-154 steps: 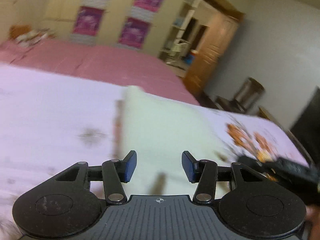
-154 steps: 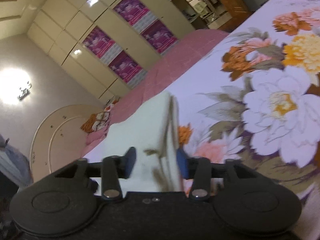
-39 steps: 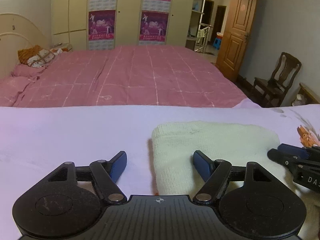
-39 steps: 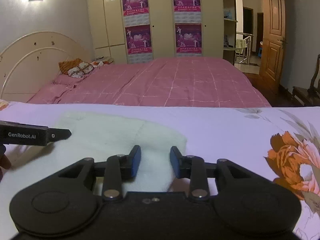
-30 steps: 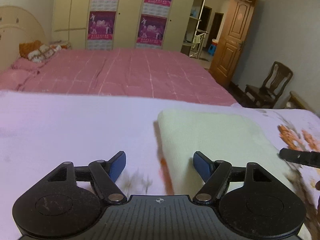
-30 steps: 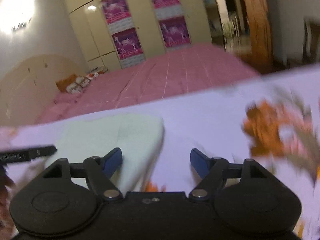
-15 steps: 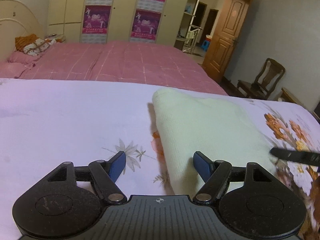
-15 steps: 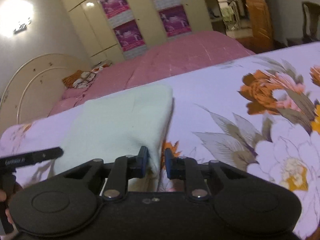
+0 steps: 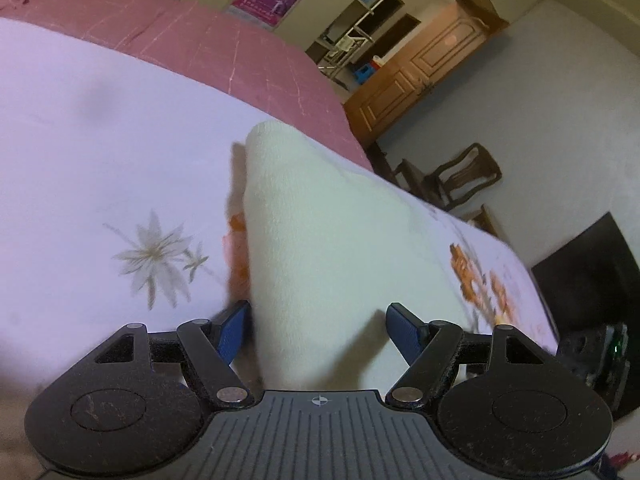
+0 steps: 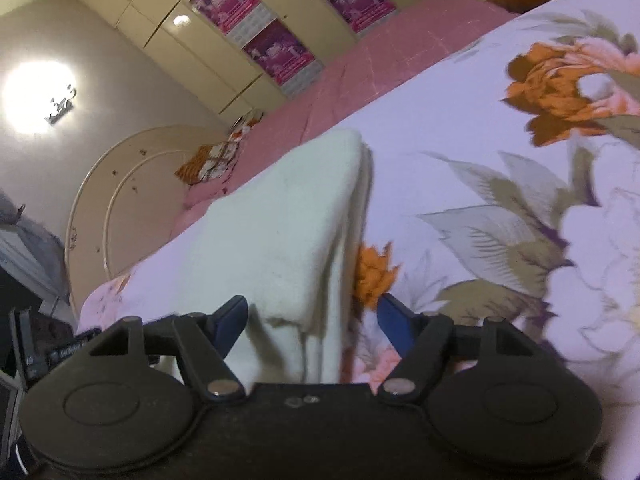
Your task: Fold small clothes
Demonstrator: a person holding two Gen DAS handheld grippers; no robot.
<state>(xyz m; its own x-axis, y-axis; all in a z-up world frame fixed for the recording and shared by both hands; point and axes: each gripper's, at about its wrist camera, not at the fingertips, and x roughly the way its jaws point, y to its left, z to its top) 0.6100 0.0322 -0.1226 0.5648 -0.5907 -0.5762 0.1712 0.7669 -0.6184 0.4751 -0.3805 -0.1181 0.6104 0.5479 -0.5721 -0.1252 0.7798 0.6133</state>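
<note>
On the lilac bedsheet printed with flowers [image 9: 100,148], a folded pale cream knitted cloth [image 9: 320,240] lies flat, and its near end reaches the fingers of both tools. In the left wrist view the cloth runs from the tool's jaws toward 12 o'clock and ends in a rounded fold near the far border of the sheet. In the right wrist view the same cloth [image 10: 272,232] runs toward 11 o'clock, and its right side shows two or three layers one on another, with a loose corner that hangs down at the near end.

The left gripper [image 9: 318,330] has its blue-padded fingers [image 9: 402,330] wide apart, and the near end of the cloth lies between them; I cannot tell if the pads touch it. The right gripper [image 10: 310,320] has its jaws spread wide as well, and the hanging corner of the cloth sits between them, closer to the finger at 9 o'clock; the finger at 3 o'clock stands apart from the cloth, above an orange flower of the print.

Around the cloth the sheet shows a pale star-shaped flower at 9 o'clock in the left view and big orange and white blooms at 2 o'clock in the right view. Beyond the sheet lies a pink checked bedcover [image 9: 200,48]. Farther off stand a cream wardrobe with magenta posters [image 10: 280,48], a brown wooden door [image 9: 416,76], a dark wooden chair [image 9: 464,180] and a round cream headboard [image 10: 120,192].
</note>
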